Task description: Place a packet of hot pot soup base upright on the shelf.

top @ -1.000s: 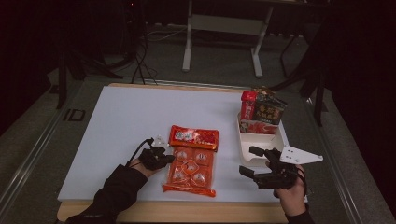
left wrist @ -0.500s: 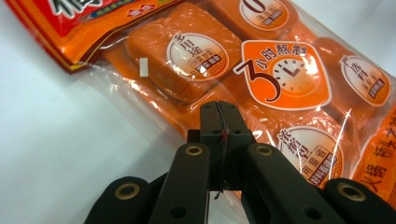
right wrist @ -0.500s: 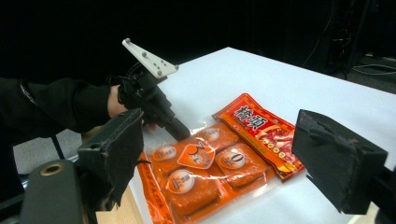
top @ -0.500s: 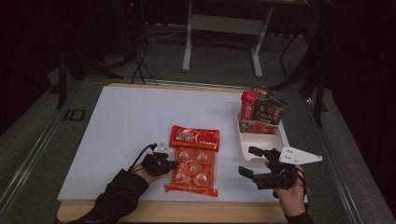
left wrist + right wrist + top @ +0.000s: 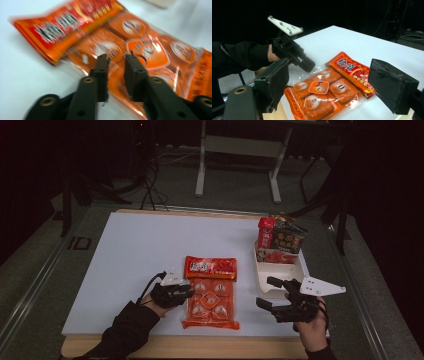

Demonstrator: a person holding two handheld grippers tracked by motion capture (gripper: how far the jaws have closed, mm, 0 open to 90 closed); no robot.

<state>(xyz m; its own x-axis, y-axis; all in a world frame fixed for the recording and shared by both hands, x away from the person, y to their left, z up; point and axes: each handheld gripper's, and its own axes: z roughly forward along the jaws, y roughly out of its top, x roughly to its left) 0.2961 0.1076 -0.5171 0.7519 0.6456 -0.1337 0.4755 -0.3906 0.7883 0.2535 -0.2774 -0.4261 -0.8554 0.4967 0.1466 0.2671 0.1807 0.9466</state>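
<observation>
At centre-bottom of the high view, the left tongs, jaws just parting off the orange snack pack on the white worktop, appear mid-release; next, the released right tongs likely reach in.

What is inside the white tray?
The white tray holds upright snack packets at its far end: one red, one dark. Its nearer part looks bare. Whatever lies beneath the packets is covered.
</observation>
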